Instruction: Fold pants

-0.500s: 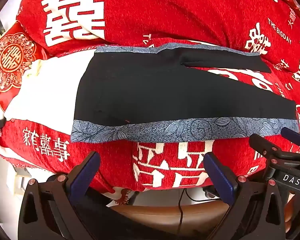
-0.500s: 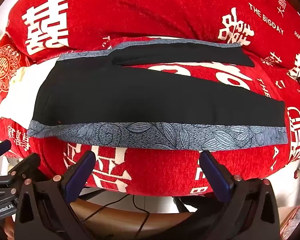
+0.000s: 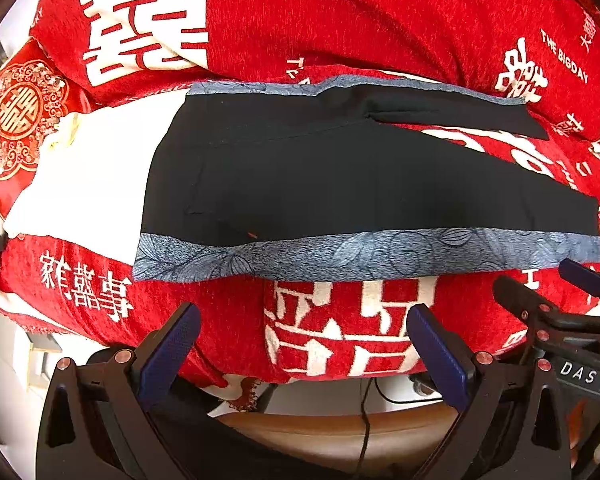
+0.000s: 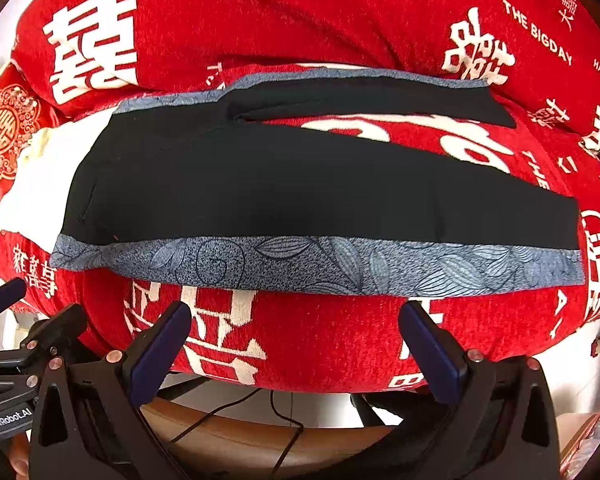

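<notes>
Black pants [image 3: 340, 176] [image 4: 284, 192] with a blue-grey leaf-patterned stripe along each outer side lie spread flat on a red blanket, waist at the left, both legs running to the right and parted in a narrow V. My left gripper [image 3: 302, 320] hangs open above the blanket's near edge, just short of the near stripe [image 3: 360, 252]. My right gripper [image 4: 294, 318] is open too, close in front of the near stripe [image 4: 320, 264]. Neither touches the pants. In the left wrist view the right gripper's tool shows at the right edge.
The red blanket [image 3: 340, 20] [image 4: 300, 12] with white characters covers the whole bed. A white cloth [image 3: 88, 184] lies under the waist at the left, beside a red ornamented cushion [image 3: 16, 120]. Below the bed edge are a brown seat [image 4: 260, 440] and a black cable [image 4: 236, 412].
</notes>
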